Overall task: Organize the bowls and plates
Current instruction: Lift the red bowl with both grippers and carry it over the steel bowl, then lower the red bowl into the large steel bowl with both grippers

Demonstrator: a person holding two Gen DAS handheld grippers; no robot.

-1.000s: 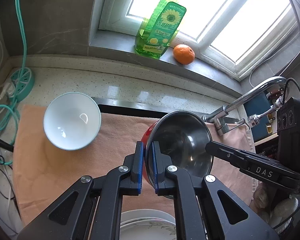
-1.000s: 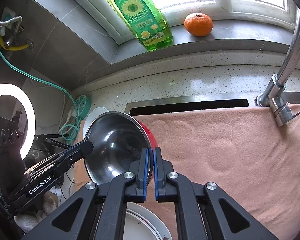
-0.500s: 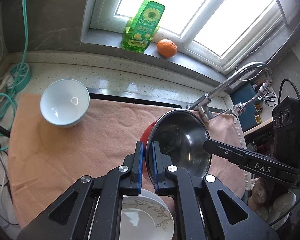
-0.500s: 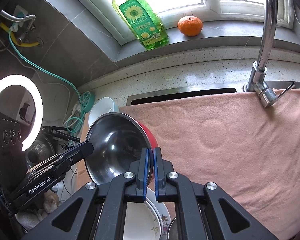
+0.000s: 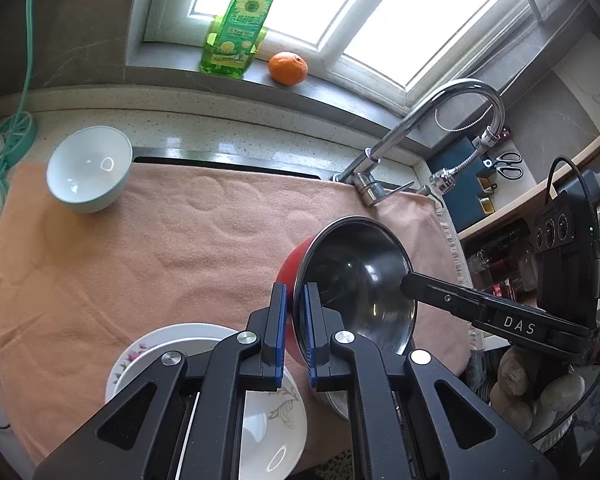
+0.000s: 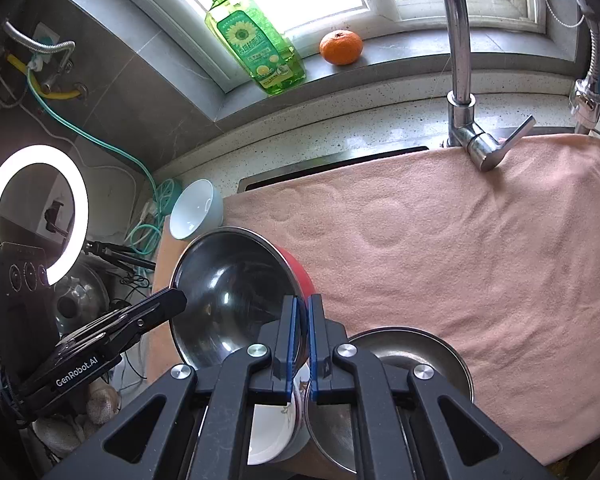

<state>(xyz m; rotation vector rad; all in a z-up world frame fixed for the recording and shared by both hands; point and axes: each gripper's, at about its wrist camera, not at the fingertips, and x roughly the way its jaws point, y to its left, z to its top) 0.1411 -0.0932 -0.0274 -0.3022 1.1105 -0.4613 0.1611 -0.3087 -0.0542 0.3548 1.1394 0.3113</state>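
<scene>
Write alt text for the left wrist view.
The left gripper is clamped on the rim of a red-sided stainless steel bowl, held tilted above a peach towel, with the right gripper gripping its opposite rim. Floral white plates lie below; a pale blue ceramic bowl sits far left.

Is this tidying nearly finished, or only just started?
Partway, it seems. Already gathered: floral plates stacked at the towel's near edge, with a steel bowl beside them. In hand: both the left gripper and right gripper are shut on the rim of a red bowl with steel lining, lifted above the towel. Left: the pale blue bowl sits alone at the far corner.
</scene>
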